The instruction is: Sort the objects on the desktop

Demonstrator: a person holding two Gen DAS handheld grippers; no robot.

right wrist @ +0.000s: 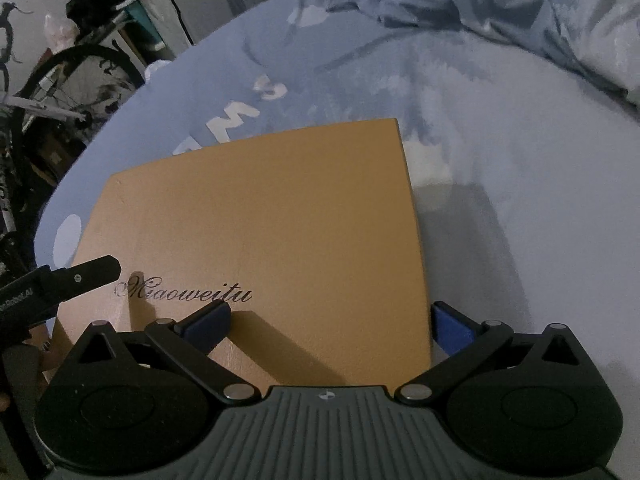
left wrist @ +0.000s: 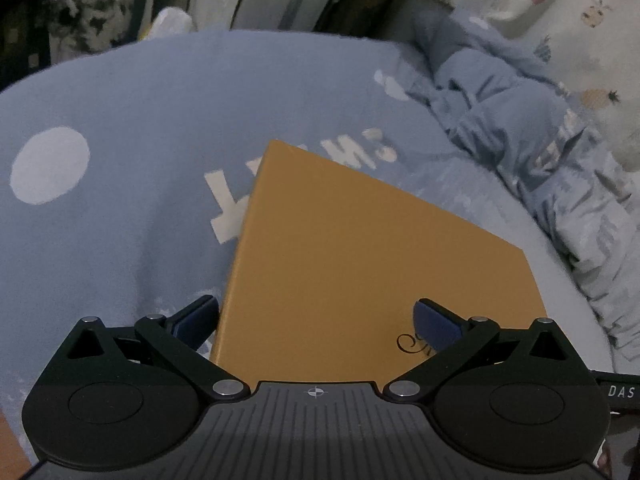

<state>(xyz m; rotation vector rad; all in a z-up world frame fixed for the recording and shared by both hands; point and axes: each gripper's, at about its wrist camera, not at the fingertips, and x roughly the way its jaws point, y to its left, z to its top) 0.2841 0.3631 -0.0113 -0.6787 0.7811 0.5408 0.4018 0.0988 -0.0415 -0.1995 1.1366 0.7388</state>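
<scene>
On the blue bedsheet (right wrist: 500, 160), both wide-spread hand-held grippers (left wrist: 316, 322) (right wrist: 332, 326) straddle a closed tan box (right wrist: 260, 220).

Both grippers (left wrist: 316, 322) (right wrist: 332, 324): black linkage arms, blue pads, silver pivot screws, ribbed grey body.

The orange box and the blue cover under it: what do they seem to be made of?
The orange box looks like matte cardboard or paper-covered board: flat, sharp-edged, no gloss, with printed script lettering. The blue cover looks like soft woven cloth, probably cotton: it wrinkles, and carries printed white shapes and letters.
</scene>
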